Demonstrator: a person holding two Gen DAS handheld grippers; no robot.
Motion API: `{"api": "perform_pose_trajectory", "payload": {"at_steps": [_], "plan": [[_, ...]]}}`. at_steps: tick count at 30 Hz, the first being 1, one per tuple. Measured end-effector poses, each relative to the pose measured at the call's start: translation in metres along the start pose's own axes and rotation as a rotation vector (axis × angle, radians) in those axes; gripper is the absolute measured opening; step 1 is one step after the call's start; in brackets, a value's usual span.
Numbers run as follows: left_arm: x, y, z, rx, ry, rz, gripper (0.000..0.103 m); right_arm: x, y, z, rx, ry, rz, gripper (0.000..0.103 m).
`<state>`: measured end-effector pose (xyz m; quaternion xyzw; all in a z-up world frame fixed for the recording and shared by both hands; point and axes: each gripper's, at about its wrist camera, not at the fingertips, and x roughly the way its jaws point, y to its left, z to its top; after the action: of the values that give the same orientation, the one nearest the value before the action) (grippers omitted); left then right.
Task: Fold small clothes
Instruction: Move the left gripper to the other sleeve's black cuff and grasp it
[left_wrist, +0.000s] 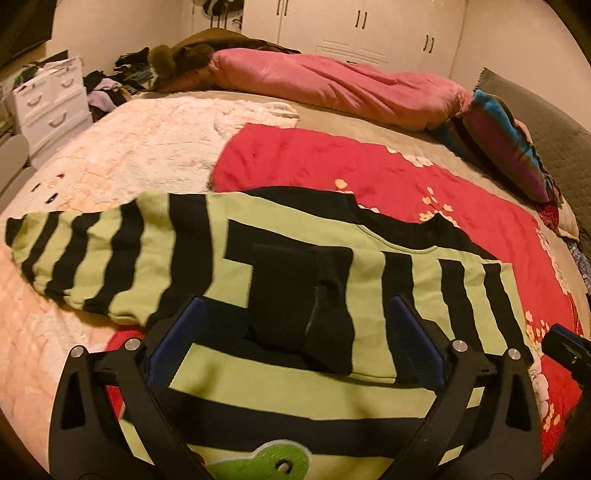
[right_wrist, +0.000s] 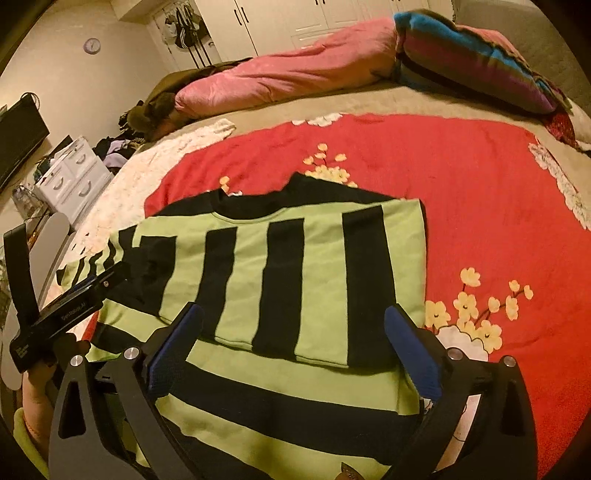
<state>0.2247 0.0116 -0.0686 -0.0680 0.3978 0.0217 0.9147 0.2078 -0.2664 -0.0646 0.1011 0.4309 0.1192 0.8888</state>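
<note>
1. The left gripper (left_wrist: 291, 325) hovers with jaws spread wide, gripping nothing, over the green-and-black striped sweater (left_wrist: 207, 258).
2. The right gripper (right_wrist: 291, 328) is equally wide open and empty above the sweater's folded right side.
3. The sweater lies flat on the red floral blanket (right_wrist: 461, 206), one sleeve stretched out left.
4. Beyond, a pink quilt (left_wrist: 332, 85) lies across the bed (left_wrist: 332, 120).

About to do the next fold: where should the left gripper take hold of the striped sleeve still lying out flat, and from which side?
Probably the cuff end of the outstretched sleeve, approached from the left. The striped sweater has its other sleeve already folded across; this one lies flat and free on the bed, so the cuff edge gives open jaws a thin rim. The left gripper is open.
</note>
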Motion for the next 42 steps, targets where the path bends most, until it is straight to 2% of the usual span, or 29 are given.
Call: {"api": "perform_pose_trajectory", "payload": {"at_steps": [13, 24, 42], "plan": [[-0.041, 0.048, -0.002, -0.097, -0.043, 0.064, 0.094, -0.015, 0.028, 0.006, -0.038, -0.034, 0.019, 0.099], [-0.057, 0.081, -0.007, -0.166, -0.056, 0.086, 0.094, -0.020, 0.061, 0.010, -0.085, -0.045, 0.039, 0.099], [-0.064, 0.172, -0.024, -0.367, -0.055, 0.159, 0.093, -0.002, 0.159, 0.005, -0.250, -0.013, 0.147, 0.099]]}}
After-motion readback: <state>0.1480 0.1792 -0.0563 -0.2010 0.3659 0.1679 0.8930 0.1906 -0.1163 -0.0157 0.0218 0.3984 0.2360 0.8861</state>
